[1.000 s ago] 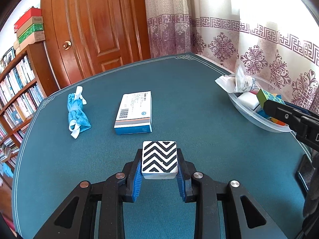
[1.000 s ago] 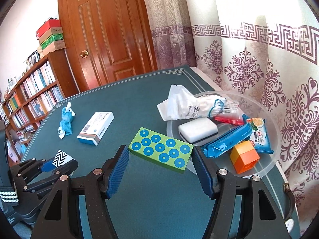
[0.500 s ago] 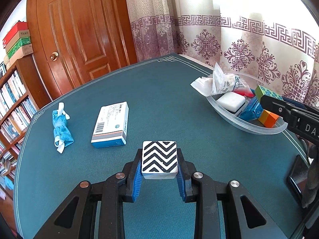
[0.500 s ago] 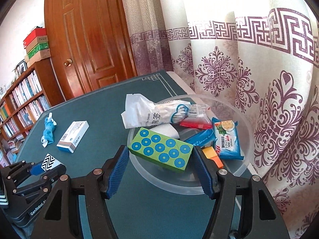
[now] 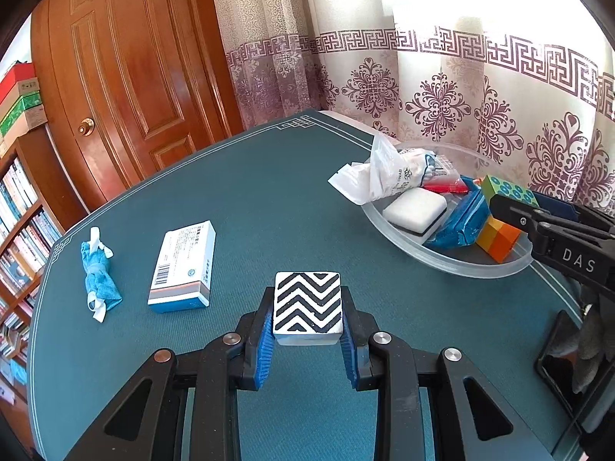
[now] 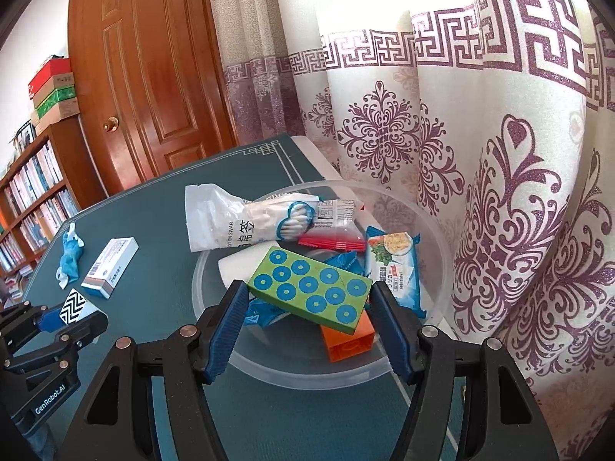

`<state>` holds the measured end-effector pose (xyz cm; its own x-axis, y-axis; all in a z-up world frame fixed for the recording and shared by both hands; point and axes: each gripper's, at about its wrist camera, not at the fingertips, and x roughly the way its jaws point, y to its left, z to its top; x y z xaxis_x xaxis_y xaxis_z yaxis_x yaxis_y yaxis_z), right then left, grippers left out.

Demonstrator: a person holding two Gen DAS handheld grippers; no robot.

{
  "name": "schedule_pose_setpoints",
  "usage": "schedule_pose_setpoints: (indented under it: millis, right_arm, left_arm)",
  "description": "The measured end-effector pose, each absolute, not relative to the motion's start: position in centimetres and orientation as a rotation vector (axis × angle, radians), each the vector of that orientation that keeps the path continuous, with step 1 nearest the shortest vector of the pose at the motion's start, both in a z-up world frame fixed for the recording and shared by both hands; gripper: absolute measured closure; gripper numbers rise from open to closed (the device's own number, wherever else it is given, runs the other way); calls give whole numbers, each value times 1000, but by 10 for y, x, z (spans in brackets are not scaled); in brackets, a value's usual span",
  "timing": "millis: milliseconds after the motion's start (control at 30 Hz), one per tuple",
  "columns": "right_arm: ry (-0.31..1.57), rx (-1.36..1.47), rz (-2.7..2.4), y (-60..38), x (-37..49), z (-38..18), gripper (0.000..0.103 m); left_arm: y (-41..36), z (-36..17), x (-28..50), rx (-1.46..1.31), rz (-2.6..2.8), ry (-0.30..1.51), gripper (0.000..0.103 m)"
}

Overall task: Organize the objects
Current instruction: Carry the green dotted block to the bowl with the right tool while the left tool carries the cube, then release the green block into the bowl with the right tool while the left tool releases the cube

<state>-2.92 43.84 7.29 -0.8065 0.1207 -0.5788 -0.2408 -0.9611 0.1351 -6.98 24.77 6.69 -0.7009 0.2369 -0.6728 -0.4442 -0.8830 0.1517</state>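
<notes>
The right gripper clamps the green dotted block above the clear bowl, apparently for dropping in. The left gripper grips the chevron block over the counter, left of the bowl, likely next.

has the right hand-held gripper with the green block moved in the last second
Yes. The right hand-held gripper carried the green dotted block from beside the clear bowl to above its contents.
</notes>
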Motion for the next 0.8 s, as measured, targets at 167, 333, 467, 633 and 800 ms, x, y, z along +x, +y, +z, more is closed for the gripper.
schedule_pose_setpoints:
  millis: [167,333,467,633,800]
  right_arm:
    - [309,-882,2791,448,-29,71,37]
    - [323,-877,2789,455,-27,70,37]
    - [333,-865,2789,460,-24,71,37]
    - [359,-860,2781,467,-23,71,37]
    - [378,-857,2777,470,-25,70,36]
  left_arm:
    - [261,78,-77,-937,2506,375,72]
    - [283,86,-83,-898,2436,341,72]
    - [303,87,-90,-886,2358,305,72]
    - [319,82,-96,-910,2305,285,72]
    - [324,78,-99,-908,2298,291,72]
